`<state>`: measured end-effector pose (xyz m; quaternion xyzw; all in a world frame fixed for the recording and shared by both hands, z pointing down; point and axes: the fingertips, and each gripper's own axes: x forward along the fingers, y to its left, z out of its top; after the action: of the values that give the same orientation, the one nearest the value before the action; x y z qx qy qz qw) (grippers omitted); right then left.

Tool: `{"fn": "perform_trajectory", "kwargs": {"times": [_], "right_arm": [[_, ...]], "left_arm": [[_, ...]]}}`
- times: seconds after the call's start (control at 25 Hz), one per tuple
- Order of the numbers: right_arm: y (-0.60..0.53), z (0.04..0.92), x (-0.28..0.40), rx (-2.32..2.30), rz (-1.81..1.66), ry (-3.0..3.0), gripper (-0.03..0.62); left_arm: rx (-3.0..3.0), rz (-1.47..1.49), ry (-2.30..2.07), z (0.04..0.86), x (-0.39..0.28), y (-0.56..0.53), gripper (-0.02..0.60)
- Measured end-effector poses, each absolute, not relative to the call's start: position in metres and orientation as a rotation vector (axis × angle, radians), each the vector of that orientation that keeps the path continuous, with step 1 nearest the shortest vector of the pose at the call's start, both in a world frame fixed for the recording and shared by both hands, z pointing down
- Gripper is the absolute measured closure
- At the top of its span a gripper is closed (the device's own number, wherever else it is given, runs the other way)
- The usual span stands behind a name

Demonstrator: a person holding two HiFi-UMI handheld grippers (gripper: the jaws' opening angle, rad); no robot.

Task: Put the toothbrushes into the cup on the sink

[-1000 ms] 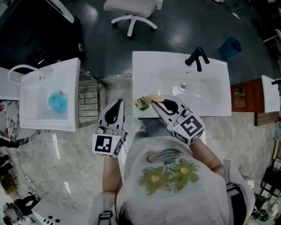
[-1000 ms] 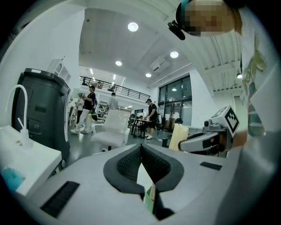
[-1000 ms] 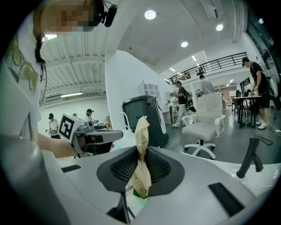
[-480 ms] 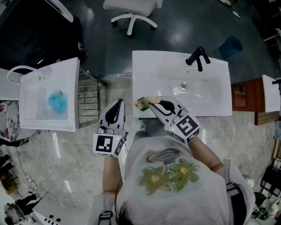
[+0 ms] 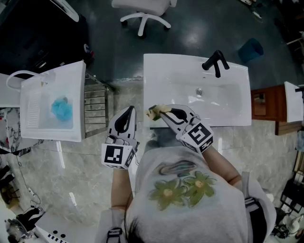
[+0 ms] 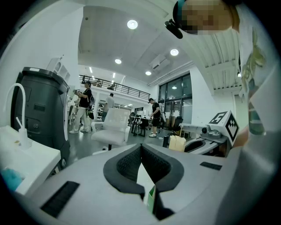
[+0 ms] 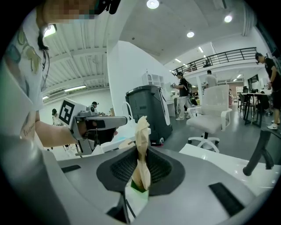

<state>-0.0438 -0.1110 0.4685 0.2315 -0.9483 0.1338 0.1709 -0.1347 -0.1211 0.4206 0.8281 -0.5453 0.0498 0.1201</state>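
My right gripper [image 7: 141, 169] has its jaws closed on a pale beige thing [image 7: 142, 136]. It stands upright between the pads, crumpled-looking, and its top pokes out past the tips. I cannot tell from either view whether it is a toothbrush. A green bit [image 7: 137, 185] sits at its foot, low between the pads; what it is I cannot tell.

In the head view the right gripper points toward 10 o'clock, and its tips are over the front left corner of the sink [image 5: 228, 102]. The beige thing shows there at the tips, with a greenish patch just beside it at its 8 o'clock. I cannot make that patch out well enough to call it the cup.

My left gripper [image 6: 141, 151] has its pads pressed together, and I see nothing caught between them. In the head view it sits at 9 o'clock of the right gripper, near it but apart. It points to 12 o'clock and lies off the sink, over the gap beside the sink's left edge.

The black tap [image 5: 214, 61] is at the sink's far rim, toward 1 o'clock. A second white basin [image 5: 47, 90] lies at 9 o'clock with a blue lump [image 5: 60, 109] in it. A white chair [image 5: 142, 9] stands at 12 o'clock.
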Motion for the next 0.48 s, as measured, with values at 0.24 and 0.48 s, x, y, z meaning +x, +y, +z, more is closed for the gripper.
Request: {"fn": "perform_trajectory", "kwargs": {"times": [0.24, 0.48], "right_arm": [[-0.111, 0.480, -0.047, 0.615, 0.405, -2.670, 0.519], [-0.113, 0.493, -0.050, 0.590, 0.414, -2.639, 0.519]], "left_arm": [[2.400, 0.155, -1.604, 0.425, -0.139, -0.124, 0.563], [2.417, 0.142, -1.587, 0.428, -0.139, -0.125, 0.563]]}}
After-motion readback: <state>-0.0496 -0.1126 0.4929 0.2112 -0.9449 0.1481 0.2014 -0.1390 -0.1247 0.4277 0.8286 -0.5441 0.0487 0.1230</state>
